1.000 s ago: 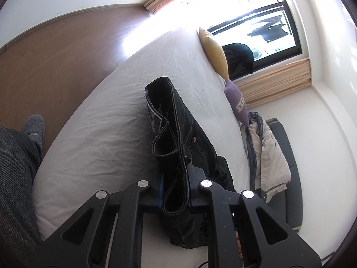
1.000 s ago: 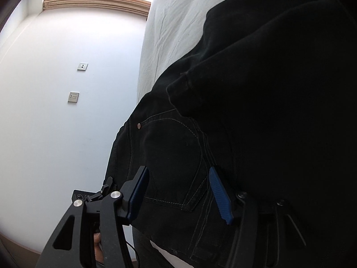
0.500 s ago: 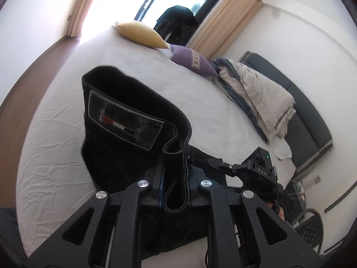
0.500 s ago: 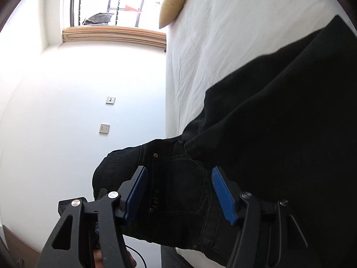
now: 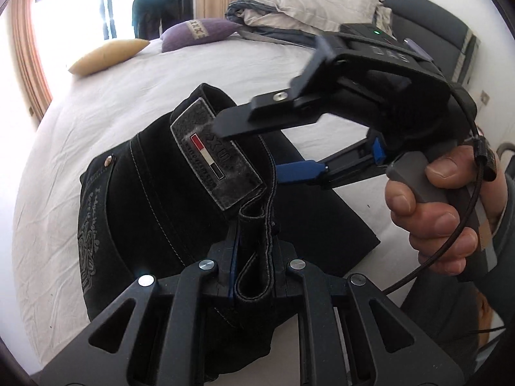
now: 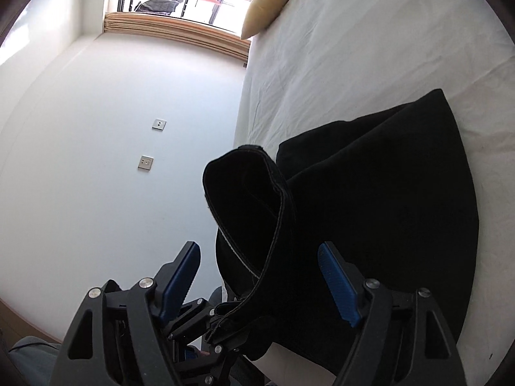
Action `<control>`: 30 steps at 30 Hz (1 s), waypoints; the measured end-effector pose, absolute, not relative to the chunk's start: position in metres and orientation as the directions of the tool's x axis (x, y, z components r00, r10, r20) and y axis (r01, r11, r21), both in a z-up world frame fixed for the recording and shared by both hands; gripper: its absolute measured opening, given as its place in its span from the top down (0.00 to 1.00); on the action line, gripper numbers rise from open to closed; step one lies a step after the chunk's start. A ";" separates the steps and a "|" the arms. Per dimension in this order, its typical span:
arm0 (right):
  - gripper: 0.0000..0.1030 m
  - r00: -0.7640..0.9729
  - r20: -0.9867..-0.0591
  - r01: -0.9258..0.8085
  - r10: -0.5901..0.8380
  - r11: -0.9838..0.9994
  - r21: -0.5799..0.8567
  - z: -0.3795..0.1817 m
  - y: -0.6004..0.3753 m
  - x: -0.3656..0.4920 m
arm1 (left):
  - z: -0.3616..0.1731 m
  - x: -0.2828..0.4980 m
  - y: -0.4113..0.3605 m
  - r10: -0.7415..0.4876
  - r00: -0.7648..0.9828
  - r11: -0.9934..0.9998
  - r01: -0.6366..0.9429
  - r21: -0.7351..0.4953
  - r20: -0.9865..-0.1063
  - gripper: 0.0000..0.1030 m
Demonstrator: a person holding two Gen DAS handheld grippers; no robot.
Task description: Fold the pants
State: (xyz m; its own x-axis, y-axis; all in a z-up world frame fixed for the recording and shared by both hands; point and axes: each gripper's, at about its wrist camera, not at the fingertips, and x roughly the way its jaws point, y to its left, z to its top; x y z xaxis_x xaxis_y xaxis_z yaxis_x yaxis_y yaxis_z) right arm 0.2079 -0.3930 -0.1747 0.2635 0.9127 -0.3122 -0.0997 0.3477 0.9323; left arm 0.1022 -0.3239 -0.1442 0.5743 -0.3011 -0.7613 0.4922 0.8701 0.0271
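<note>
Black denim pants point(image 5: 154, 199) lie on a bed point(image 5: 96, 103) with a white sheet, waist end raised off the sheet, the rest spread flat toward the right side.

Left gripper point(image 5: 254, 257): jaws clamped together on the doubled waistband, fabric bunched between them. A leather label point(image 5: 214, 157) on the waistband faces the left camera.

Right gripper point(image 6: 257, 276): jaws spread wide, nothing between the pads touching either; it hovers just beside the raised waistband. In the left view its upper finger crosses in front of the label. Right hand point(image 5: 441, 212) wraps the handle.

Handling, as judged: denim is heavy and fairly stiff, thick at seams and waistband, not slippery. It should hold a crease but will sag if lifted from 1 point. The waistband edge is the firm place to grip; the right gripper needs a second hold further along it, apart from the left.

2 cushions point(image 5: 106, 56) and a blanket point(image 5: 305, 6) sit well apart at the far end.
</note>
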 end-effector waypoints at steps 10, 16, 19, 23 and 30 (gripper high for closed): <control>0.85 0.254 -0.491 -0.149 0.834 0.535 0.832 -0.169 -0.407 0.207 | -0.159 0.086 -0.372 -0.271 0.587 0.824 0.551 0.131 -0.762 0.88; 0.86 0.276 -0.494 -0.135 0.824 0.542 0.829 -0.173 -0.432 0.218 | -0.162 0.093 -0.398 -0.295 0.585 0.802 0.582 0.137 -0.755 0.88; 0.86 0.278 -0.501 -0.109 0.820 0.545 0.831 -0.187 -0.445 0.219 | -0.167 0.097 -0.415 -0.302 0.572 0.788 0.600 0.139 -0.763 0.88; 0.86 0.276 -0.500 -0.060 0.821 0.534 0.843 -0.213 -0.459 0.216 | -0.186 0.097 -0.435 -0.300 0.539 0.767 0.627 0.137 -0.787 0.88; 0.80 0.286 -0.426 0.012 0.858 0.441 0.897 -0.244 -0.463 0.221 | -0.212 0.098 -0.449 -0.288 0.495 0.758 0.641 0.120 -0.820 0.78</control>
State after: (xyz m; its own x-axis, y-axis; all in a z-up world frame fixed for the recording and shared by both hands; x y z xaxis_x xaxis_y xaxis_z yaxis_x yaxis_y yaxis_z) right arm 0.2206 -0.4627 -0.2439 0.2857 0.8584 -0.4260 0.0117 0.4413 0.8973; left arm 0.0983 -0.4492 -0.2118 0.4949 -0.2885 -0.8196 0.6409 0.7582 0.1201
